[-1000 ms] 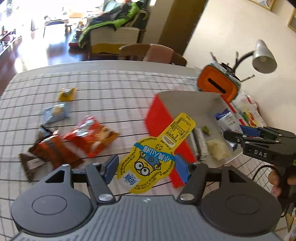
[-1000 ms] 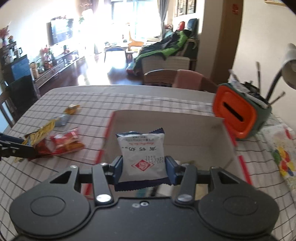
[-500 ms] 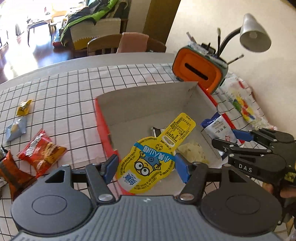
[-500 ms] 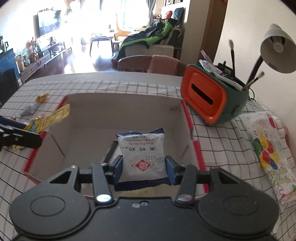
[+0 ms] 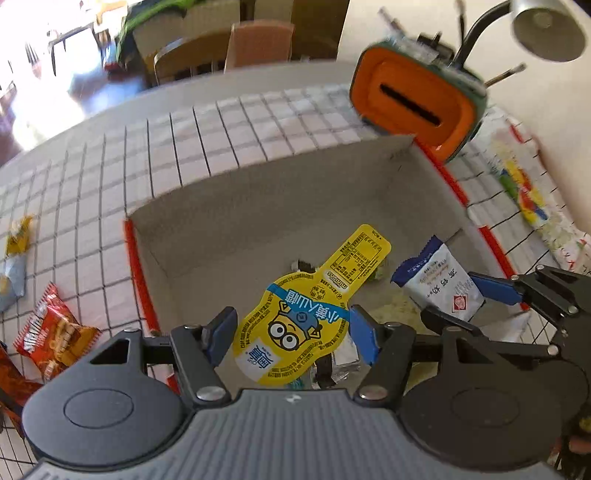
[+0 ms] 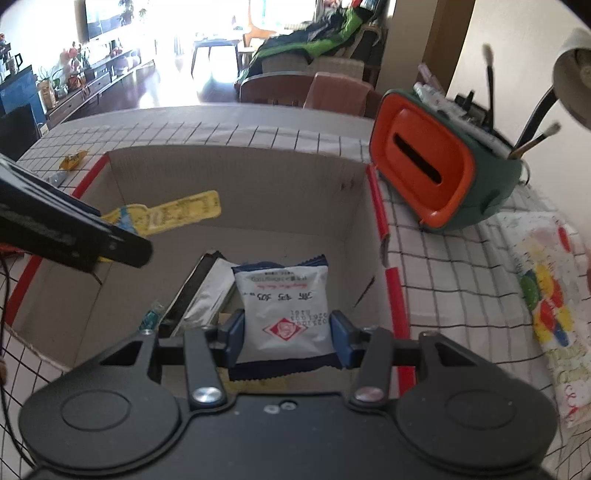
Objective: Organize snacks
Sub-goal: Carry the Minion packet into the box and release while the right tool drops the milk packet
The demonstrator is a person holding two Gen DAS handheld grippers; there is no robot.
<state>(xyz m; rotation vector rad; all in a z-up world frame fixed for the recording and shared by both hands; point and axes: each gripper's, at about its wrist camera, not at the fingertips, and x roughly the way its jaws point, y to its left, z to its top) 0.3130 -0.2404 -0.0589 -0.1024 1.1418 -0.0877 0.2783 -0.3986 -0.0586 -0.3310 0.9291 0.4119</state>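
Two tongs in view, both over the one open cardboard box (image 6: 236,192) with red rims on the checked tabletop (image 5: 110,177).

Left tongs (image 5: 293,332): closed around one yellow minion-print pouch (image 5: 306,317), blue pads against its sides, pouch held above the box interior, its neck pointing toward the far wall.

Right tongs (image 6: 286,334): closed on one white packet with navy edges (image 6: 284,306), held low inside the box at its right side.

Box floor: one silver wrapper (image 6: 207,291) beside the white packet, one small teal piece (image 6: 149,317); other scraps too blurred to count.

Outside the box, left side of tabletop: one red snack bag (image 5: 55,336), one small yellow packet (image 5: 18,236), one pale blue packet (image 5: 11,277), one dark reddish bag at frame edge, partly cut off.

Behind the box: one orange-and-green organizer (image 6: 439,166), one desk lamp (image 5: 546,29).
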